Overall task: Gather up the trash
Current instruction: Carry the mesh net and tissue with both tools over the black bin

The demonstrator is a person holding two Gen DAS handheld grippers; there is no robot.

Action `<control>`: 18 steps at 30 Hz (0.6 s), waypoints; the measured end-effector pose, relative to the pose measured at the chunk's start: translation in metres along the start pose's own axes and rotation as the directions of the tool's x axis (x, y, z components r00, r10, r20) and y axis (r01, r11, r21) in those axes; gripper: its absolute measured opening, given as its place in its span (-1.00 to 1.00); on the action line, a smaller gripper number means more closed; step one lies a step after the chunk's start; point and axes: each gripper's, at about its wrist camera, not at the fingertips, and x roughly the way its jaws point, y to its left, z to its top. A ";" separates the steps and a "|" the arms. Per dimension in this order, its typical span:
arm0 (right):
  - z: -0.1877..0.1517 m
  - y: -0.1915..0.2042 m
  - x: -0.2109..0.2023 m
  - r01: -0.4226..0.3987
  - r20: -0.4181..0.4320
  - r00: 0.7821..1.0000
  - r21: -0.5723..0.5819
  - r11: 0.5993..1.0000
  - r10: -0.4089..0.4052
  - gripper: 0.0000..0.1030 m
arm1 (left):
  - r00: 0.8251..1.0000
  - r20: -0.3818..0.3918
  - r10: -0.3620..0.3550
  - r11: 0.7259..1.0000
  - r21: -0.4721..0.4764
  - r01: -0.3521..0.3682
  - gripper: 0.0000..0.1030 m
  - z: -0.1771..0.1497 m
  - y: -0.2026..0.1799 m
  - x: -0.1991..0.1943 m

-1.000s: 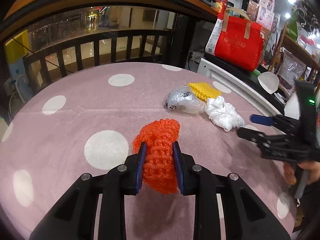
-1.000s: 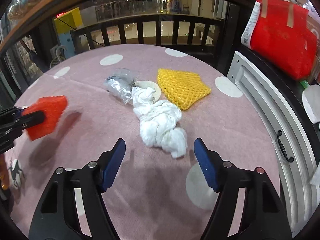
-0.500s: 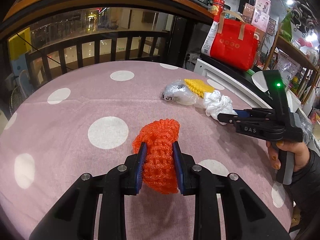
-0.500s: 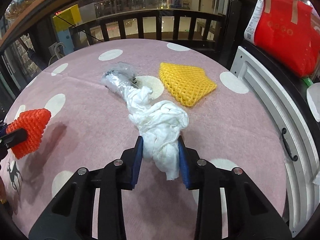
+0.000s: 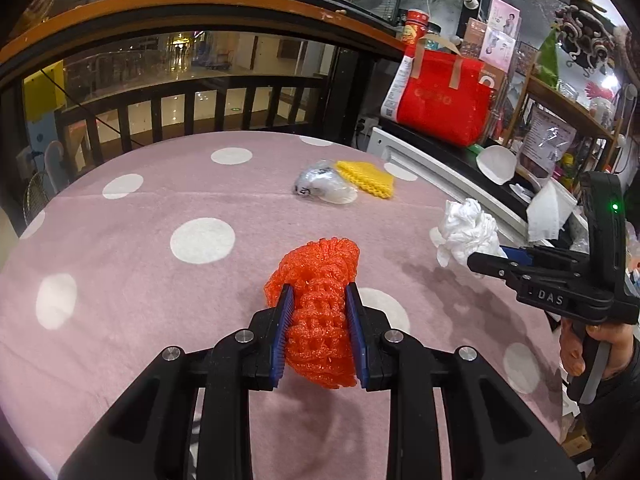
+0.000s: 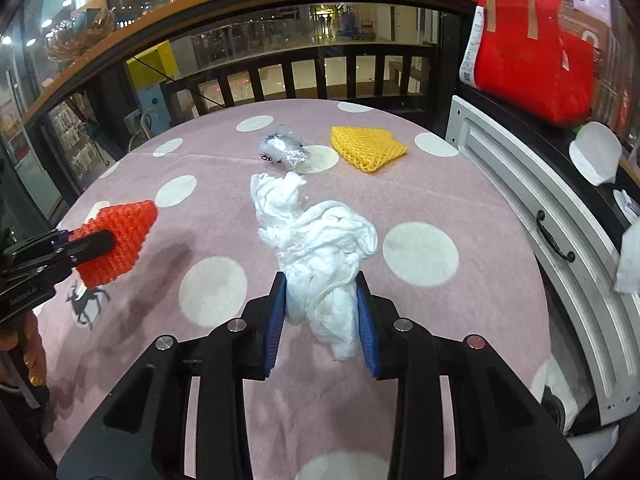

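- My left gripper [image 5: 319,322] has its jaws narrowed onto the orange foam net [image 5: 318,300], both blue pads pressing its sides; the net hangs clear of the pink dotted tablecloth [image 5: 120,280], its shadow lying under it.
- From the left camera, my right gripper [image 5: 486,258] sits at 3 o'clock, with the white crumpled paper [image 5: 466,232] sticking out past its tips and a hand [image 5: 592,344] on the grip.
- My right gripper's jaws are pinched on that white paper [image 6: 320,256], pads against its lower part; the loose upper folds reach toward 12 o'clock.
- From the right camera, the left gripper [image 6: 86,240] is at 9 o'clock with the orange net [image 6: 120,236] in it.
- Still on the cloth at 12 o'clock: a crumpled clear plastic wrapper [image 6: 282,150] and, just beside it toward 1 o'clock, a yellow foam net [image 6: 368,148].
- A red bag [image 6: 532,56] stands on the counter at 2 o'clock, off the table.
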 end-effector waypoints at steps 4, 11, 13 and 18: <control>-0.022 -0.003 -0.028 -0.007 0.023 1.000 0.029 1.000 0.007 -0.35 | 1.000 0.002 -0.022 1.000 0.010 0.022 -0.50 -0.011 -0.016 -0.011; -0.061 -0.007 -0.072 0.017 0.059 0.998 0.047 0.999 -0.020 -0.35 | 0.998 0.004 -0.066 0.997 0.033 0.066 -0.50 -0.029 -0.046 -0.028; -0.072 -0.008 -0.082 0.028 0.064 0.997 0.050 0.998 -0.031 -0.35 | 0.997 0.004 -0.078 0.996 0.040 0.078 -0.50 -0.034 -0.053 -0.031; -0.095 -0.013 -0.103 0.045 0.074 0.996 0.065 0.997 -0.050 -0.35 | 0.994 -0.003 -0.112 0.992 0.054 0.112 -0.50 -0.046 -0.074 -0.039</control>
